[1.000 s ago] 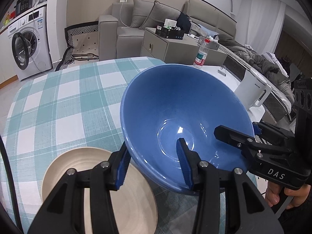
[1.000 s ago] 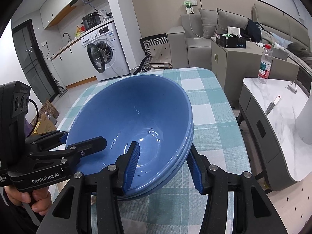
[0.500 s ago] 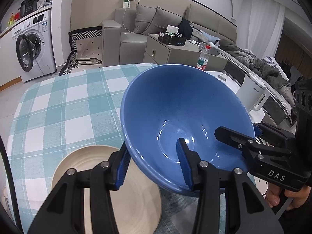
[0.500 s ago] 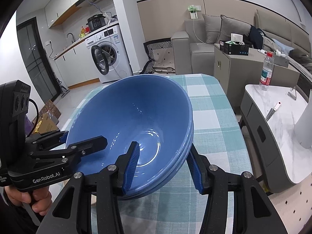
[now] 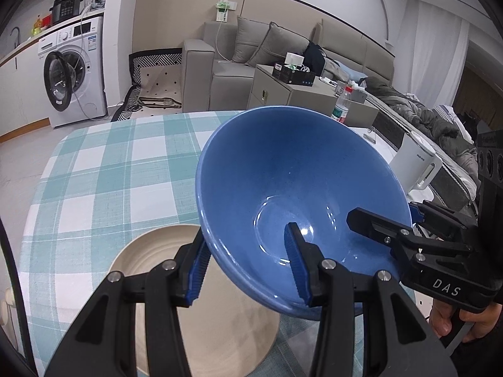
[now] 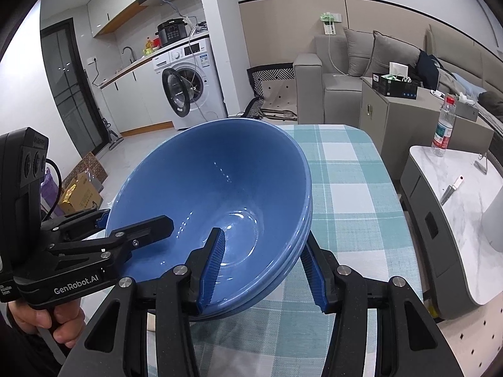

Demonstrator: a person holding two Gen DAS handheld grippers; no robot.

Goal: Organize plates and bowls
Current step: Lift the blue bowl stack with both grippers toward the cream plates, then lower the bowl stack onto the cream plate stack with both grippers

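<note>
A stack of blue bowls [image 5: 283, 182] hangs tilted above the checked table [image 5: 110, 172], carried by both grippers. My left gripper [image 5: 246, 264] is shut on the stack's near rim, one pad inside and one outside. On the opposite rim my right gripper [image 5: 393, 216] is clamped, a hand on its handle. From the right wrist, the blue bowls [image 6: 213, 188] show several nested rims; the right gripper [image 6: 262, 264] pinches them and the left gripper [image 6: 132, 218] bites the left rim. A beige ridged plate [image 5: 151, 267] lies on the table under the stack.
The table [image 6: 345, 188] ends close on the right. Beyond that edge stands a marble-topped cabinet [image 6: 456, 188] with a water bottle [image 6: 443, 125] and a white kettle [image 5: 415, 166]. A washing machine [image 5: 72, 69] and cardboard boxes [image 6: 81, 191] are off to the left.
Both grippers have carried the bowl stack together, slightly up and across the table. The beige plate has slid rightward in the left wrist view. Both grips are unchanged.
</note>
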